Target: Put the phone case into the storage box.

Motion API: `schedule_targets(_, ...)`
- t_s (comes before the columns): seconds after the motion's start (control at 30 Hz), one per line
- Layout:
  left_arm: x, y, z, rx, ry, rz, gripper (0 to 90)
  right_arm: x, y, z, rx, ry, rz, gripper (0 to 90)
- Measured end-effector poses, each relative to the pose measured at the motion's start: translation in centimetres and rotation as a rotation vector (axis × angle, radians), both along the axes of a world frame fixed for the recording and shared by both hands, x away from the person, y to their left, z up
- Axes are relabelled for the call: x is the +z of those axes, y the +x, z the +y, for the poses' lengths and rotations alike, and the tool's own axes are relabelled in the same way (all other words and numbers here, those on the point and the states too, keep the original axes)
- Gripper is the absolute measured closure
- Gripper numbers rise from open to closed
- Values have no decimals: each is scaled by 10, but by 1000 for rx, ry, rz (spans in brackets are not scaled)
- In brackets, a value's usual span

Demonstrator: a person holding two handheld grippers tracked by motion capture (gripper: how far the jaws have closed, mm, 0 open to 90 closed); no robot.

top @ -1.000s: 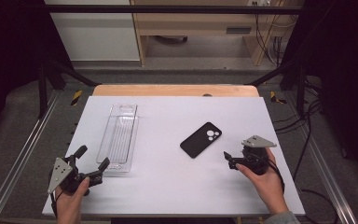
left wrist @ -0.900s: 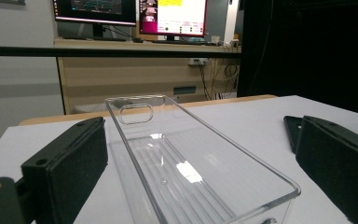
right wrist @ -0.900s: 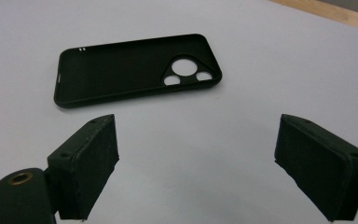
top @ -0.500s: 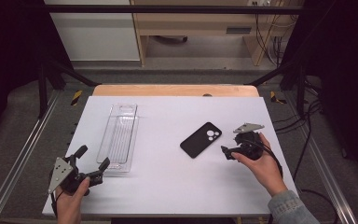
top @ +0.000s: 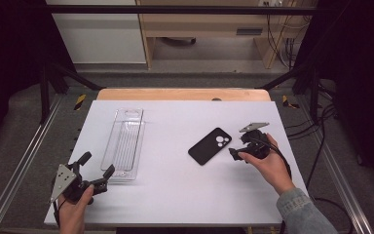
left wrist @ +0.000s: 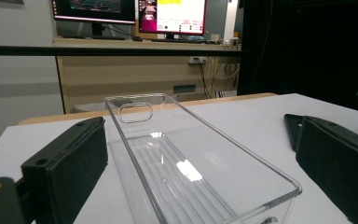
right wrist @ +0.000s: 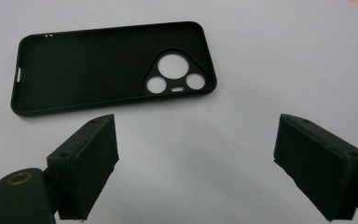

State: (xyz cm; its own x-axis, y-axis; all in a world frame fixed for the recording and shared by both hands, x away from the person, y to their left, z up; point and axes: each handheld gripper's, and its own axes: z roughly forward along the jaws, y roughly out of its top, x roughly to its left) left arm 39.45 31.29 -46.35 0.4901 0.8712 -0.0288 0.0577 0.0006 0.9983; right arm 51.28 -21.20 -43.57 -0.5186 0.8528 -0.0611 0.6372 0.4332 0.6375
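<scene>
A black phone case [top: 210, 146] lies inside-up on the white table [top: 185, 195], right of centre; its camera cutouts are seen in the right gripper view [right wrist: 98, 70]. My right gripper [top: 237, 146] hovers just right of the case, open and empty, with the case a short way beyond its jaws [right wrist: 200, 140]. A clear plastic tray [top: 124, 144] lies empty left of centre. My left gripper [top: 96, 164] rests at the tray's near end, open, and the tray [left wrist: 191, 168] stretches away between its spread jaws [left wrist: 203, 140] without touching them.
A wooden board [top: 182, 93] edges the table's far side. Metal frame rails [top: 24, 161] run along both sides, and cables [top: 316, 161] hang at the right. A desk with monitors [left wrist: 170, 16] stands beyond the table.
My right gripper has moved away from the table's near edge, closer to the phone case. The left gripper, the tray and the case have stayed put.
</scene>
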Motion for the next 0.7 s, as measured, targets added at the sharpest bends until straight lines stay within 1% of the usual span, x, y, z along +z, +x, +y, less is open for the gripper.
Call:
schedule_targets(0.07,0,0,0,-1,0,0,17,1,6,2,-1,-1,10,144)
schedule_targets(0.13,0,0,0,-4,4,-1,17,1,11,2,-6,5,11,150)
schedule_targets(0.17,0,0,0,-4,4,-1,17,1,11,2,-6,5,11,150)
schedule_targets(0.2,0,0,0,-5,3,-2,17,1,16,3,-17,6,35,152)
schedule_targets(0.23,0,0,0,-4,3,-1,17,1,16,3,-17,6,35,152)
schedule_targets(0.3,0,0,0,-4,1,-1,17,0,21,3,-31,9,42,156)
schedule_targets(0.43,0,0,0,-4,-1,-1,16,-1,31,5,-50,19,40,166)
schedule_targets(0.5,0,1,0,-4,0,-1,16,-3,35,5,-55,33,56,180)
schedule_targets(0.53,0,1,0,-4,0,-1,16,-6,38,5,-64,40,58,191)
schedule_targets(0.6,0,1,0,-4,0,-1,16,-7,40,5,-66,47,58,194)
schedule_targets(0.7,-1,1,0,-5,0,0,16,-10,45,4,-75,74,41,202)
